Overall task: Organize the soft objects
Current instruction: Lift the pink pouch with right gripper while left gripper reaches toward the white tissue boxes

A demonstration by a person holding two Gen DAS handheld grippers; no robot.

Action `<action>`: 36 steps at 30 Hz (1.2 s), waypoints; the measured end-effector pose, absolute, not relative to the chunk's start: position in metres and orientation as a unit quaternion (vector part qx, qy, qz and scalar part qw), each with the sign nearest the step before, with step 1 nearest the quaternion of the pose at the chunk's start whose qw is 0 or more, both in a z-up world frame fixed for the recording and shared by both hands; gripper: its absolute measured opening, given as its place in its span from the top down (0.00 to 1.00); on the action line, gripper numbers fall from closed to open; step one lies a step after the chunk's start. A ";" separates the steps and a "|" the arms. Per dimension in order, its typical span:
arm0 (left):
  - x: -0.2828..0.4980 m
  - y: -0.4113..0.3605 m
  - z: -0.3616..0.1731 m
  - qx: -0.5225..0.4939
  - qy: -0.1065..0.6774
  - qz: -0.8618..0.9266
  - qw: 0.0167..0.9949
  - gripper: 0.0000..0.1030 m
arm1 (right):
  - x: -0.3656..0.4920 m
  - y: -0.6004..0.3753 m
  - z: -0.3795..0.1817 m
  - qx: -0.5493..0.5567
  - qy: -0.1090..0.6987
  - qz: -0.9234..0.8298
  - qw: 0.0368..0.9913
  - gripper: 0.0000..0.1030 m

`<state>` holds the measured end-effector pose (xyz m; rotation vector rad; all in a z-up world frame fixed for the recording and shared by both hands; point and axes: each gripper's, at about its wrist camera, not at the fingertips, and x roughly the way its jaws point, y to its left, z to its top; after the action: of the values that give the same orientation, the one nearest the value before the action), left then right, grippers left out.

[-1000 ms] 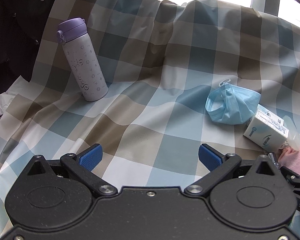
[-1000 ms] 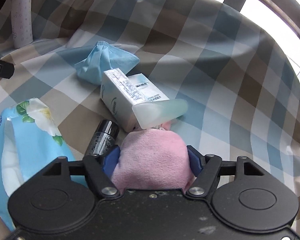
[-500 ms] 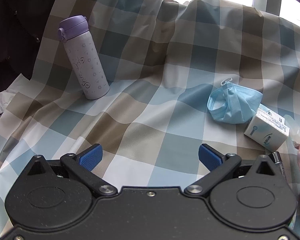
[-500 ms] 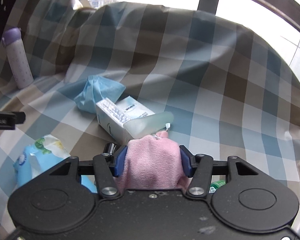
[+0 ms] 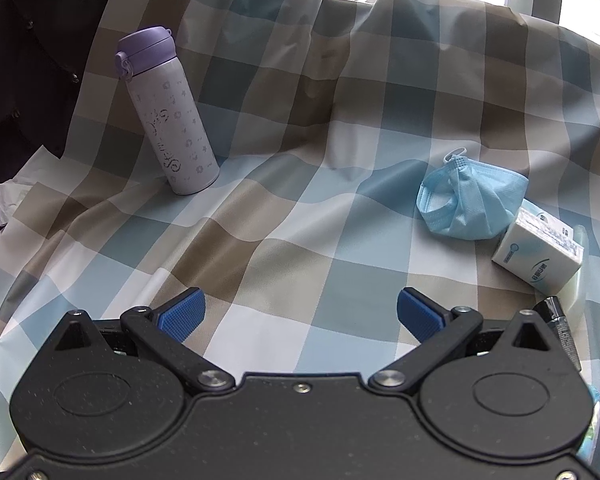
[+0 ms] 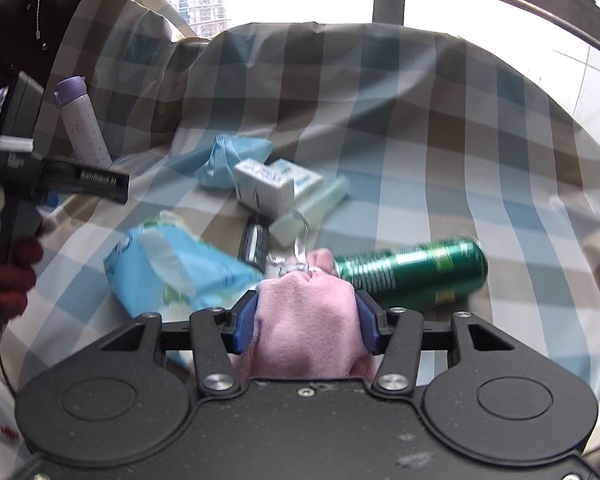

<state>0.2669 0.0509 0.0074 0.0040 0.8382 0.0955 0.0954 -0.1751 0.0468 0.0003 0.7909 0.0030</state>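
1. one soft thing is in hand – the right gripper (image 6: 306, 326) clamps the pink cloth pouch (image 6: 306, 320) above the checked cloth (image 6: 420, 152).
2. left gripper (image 5: 300, 314) hovers wide, holding nothing.
3. blue face mask (image 5: 470, 204) and tissue pack (image 6: 172, 264) lie unsorted, i judge.
4. readable writing – only "genrobot.ai" on the other gripper's side; the white box (image 5: 538, 254) print is too small.

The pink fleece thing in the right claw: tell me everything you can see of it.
The pink fleece item is a soft, fuzzy, pale pink bundle, bunched and squeezed between the blue pads of the right claw, which is shut on it. Its far end puckers into a gathered tip, where a small shiny silver piece sits; whether that piece is attached is unclear. It bulges above and below the pads, held above the checked cloth. Its full shape is hidden by the claw body.
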 end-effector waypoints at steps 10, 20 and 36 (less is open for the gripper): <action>0.264 0.045 0.006 0.013 0.396 0.043 0.917 0.03 | 0.064 -0.187 0.009 0.028 0.378 -0.041 0.924 0.18; 0.256 0.029 0.017 0.031 0.381 -0.005 0.924 0.04 | 0.065 -0.190 -0.018 0.058 0.378 -0.045 0.923 0.01; 0.270 -0.067 0.032 0.099 0.429 -0.095 0.893 0.04 | 0.062 -0.177 -0.017 0.025 0.360 -0.026 0.932 0.02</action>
<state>0.2703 -0.0665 0.0319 0.2045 0.8897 -0.1972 0.0620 -0.1765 -0.0168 0.0510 0.7373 -0.0533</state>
